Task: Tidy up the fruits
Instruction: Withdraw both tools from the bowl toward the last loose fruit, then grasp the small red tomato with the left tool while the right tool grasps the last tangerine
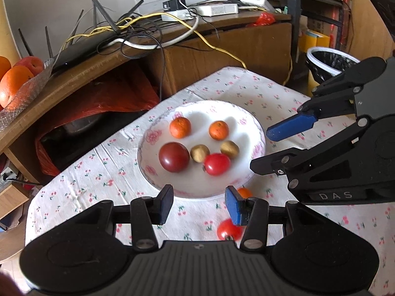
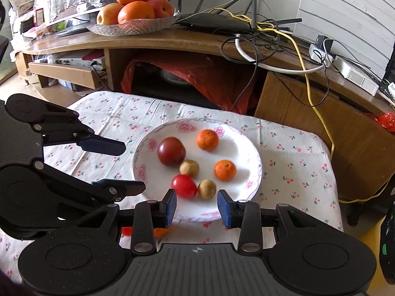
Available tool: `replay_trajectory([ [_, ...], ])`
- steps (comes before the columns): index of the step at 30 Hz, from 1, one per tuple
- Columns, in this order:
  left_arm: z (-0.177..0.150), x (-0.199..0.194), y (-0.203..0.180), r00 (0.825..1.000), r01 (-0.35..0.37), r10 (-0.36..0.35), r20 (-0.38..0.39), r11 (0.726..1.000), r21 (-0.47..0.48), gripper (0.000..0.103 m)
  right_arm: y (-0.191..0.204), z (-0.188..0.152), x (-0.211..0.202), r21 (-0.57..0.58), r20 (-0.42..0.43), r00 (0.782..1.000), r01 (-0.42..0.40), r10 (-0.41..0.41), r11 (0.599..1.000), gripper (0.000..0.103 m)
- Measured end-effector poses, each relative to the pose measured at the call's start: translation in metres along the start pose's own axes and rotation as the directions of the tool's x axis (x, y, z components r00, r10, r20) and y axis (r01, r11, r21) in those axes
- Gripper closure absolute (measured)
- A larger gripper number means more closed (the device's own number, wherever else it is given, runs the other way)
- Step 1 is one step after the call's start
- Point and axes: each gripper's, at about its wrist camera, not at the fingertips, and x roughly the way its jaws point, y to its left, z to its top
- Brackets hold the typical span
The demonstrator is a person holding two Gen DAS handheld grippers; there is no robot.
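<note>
Plate (image 1: pixel 256 133): holds two oranges (image 1: pixel 180 127), two red tomatoes (image 1: pixel 217 164) and two brown fruits (image 1: pixel 200 153). Off the plate, beside its near rim: one tomato (image 1: pixel 228 229), one small orange (image 1: pixel 244 193). Left gripper (image 1: pixel 200 206) and right gripper (image 2: pixel 197 207): both spread, empty, at that near rim.

White round ceramic plate (image 1: pixel 256 133) rimmed with pink flowers. White cotton tablecloth (image 1: pixel 81 185) dotted with small red cherries. On the plate: two orange tangerines (image 1: pixel 180 127), dark red tomato (image 1: pixel 173 156), bright red tomato (image 1: pixel 217 164), two tan-brown round fruits (image 1: pixel 199 153).
</note>
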Motion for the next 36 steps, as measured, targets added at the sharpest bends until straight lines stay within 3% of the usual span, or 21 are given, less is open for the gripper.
replay_trajectory([
  [25,-0.033,0.017,-0.015,0.993,0.081,-0.076,-0.093,0.996,0.045,0.048,0.016,-0.028,0.016,-0.041,-0.086,0.99,-0.117,0.113,0.992,0.066],
  [36,-0.034,0.023,-0.009,0.991,0.1,-0.099,-0.087,0.995,0.004,0.049,0.018,-0.023,0.036,-0.026,-0.106,0.984,-0.148,0.144,0.989,0.067],
])
